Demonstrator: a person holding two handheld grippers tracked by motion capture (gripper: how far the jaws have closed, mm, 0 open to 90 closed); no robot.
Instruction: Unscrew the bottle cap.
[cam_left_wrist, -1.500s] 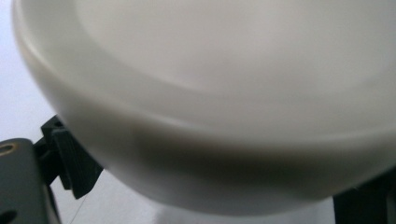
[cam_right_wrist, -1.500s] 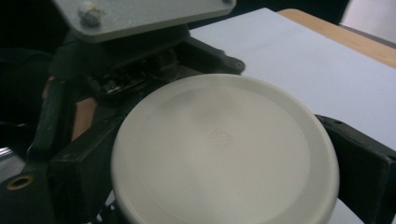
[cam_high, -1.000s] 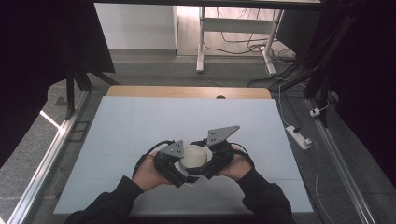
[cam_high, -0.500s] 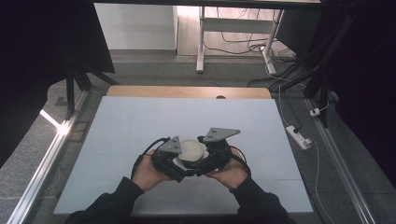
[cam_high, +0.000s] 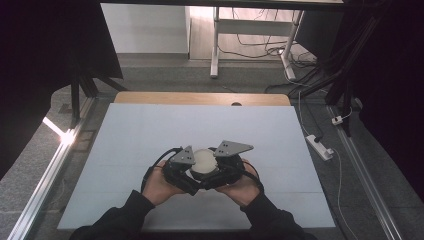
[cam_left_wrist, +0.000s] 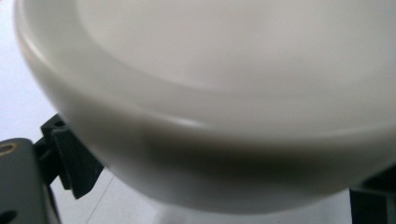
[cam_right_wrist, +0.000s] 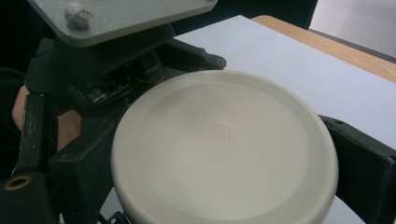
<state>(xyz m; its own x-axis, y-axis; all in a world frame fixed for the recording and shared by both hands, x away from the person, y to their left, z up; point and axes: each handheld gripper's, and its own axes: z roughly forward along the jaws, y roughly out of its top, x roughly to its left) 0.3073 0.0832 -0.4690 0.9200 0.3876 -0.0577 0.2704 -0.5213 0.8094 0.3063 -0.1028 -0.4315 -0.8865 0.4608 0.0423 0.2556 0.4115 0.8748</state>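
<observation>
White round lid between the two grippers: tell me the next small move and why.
Probably twist the white round lid with the right gripper while the left gripper holds steady. Both grippers close in on it from opposite sides above the table, the right one's fingers flanking its rim, so a turn seems next.

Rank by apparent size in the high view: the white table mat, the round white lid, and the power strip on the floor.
1. white table mat, far the largest.
2. round white lid and power strip look close in size; the strip lies lower, so I leave them unranked.
</observation>
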